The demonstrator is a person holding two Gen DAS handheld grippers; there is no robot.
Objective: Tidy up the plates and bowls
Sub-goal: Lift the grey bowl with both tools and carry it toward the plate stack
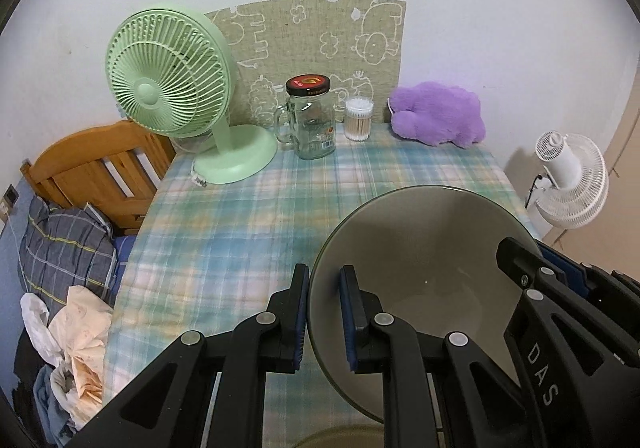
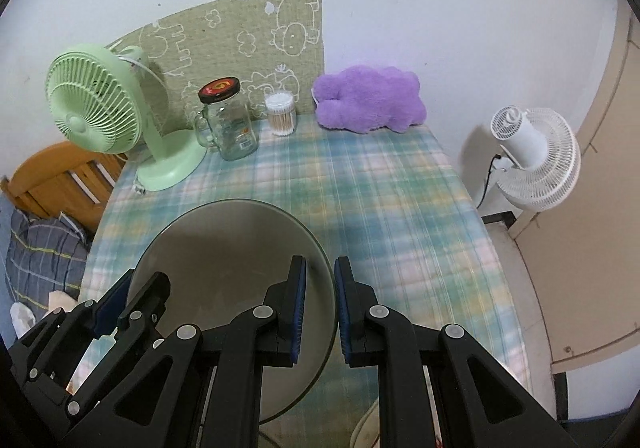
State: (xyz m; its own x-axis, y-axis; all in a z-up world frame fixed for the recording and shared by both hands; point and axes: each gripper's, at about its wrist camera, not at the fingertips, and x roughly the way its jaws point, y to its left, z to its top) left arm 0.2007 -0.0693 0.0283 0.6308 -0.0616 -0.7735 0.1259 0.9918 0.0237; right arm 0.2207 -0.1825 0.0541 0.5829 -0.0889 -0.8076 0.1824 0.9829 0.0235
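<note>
The left hand-held gripper [image 1: 324, 318] straddles the near-left rim of a grey bowl [image 1: 424, 260], one blue-padded finger outside the wall and one inside; the pads look a little apart from the rim, so I cannot tell whether they actually clamp it. The right hand-held gripper [image 2: 320, 312] straddles the opposite rim of the same bowl [image 2: 228, 248] in the same way, one finger in, one out, with a visible gap, so its grip is equally unclear. The bowl is empty and sits tilted over the near part of the table [image 1: 224, 232], between the two grippers. A pale rim of another dish [image 1: 340, 436] peeks out at the bottom edge beneath it.

The table wears a pastel plaid cloth in blue, green and cream and stands against a white wall. Along the back edge, left to right: a mint green desk fan [image 1: 172, 87], a handled glass jar [image 1: 310, 119] with a black and red lid, nothing visible inside it, a clear tub of cotton swabs [image 1: 359, 119], packed full, and a purple plush toy [image 1: 438, 113]. Behind them a beige mat with cartoon outlines [image 1: 316, 47] leans on the wall. To the left is a wooden bed frame [image 1: 96, 167] with a checked pillow [image 1: 64, 248] and crumpled clothes; to the right a white standing fan [image 2: 532, 155].
</note>
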